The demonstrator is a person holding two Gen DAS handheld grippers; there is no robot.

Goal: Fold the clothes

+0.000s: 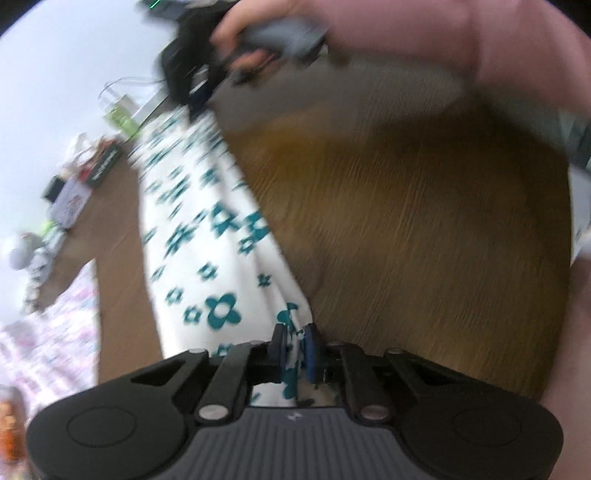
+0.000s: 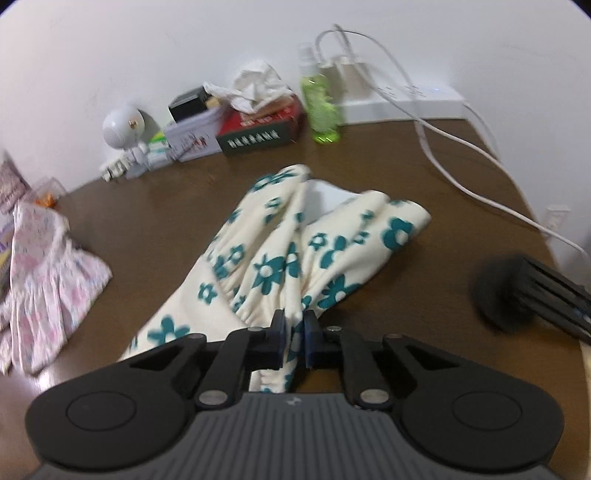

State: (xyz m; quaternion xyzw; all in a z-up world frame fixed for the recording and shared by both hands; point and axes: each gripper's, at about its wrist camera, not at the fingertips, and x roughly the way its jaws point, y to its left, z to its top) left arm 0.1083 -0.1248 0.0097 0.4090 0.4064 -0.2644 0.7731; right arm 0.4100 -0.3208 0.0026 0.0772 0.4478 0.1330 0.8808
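A cream garment with teal flowers point(image 1: 207, 236) stretches across the brown table point(image 1: 406, 221) in the blurred left wrist view. My left gripper point(image 1: 294, 338) is shut on its near edge, with cloth pinched between the pads. At the garment's far end a person's hand point(image 1: 240, 29) holds the other, black gripper tool. In the right wrist view the same garment point(image 2: 280, 251) lies bunched and folded over on the table point(image 2: 166, 206). My right gripper point(image 2: 294, 326) is shut on a gathered edge of it.
A pink patterned garment point(image 2: 48, 266) lies at the left. Along the wall stand a green bottle point(image 2: 321, 107), boxes point(image 2: 258, 129) and a white power strip point(image 2: 406, 99) with cables point(image 2: 461, 184) trailing right. A black, blurred tool part point(image 2: 532, 291) sits at the right.
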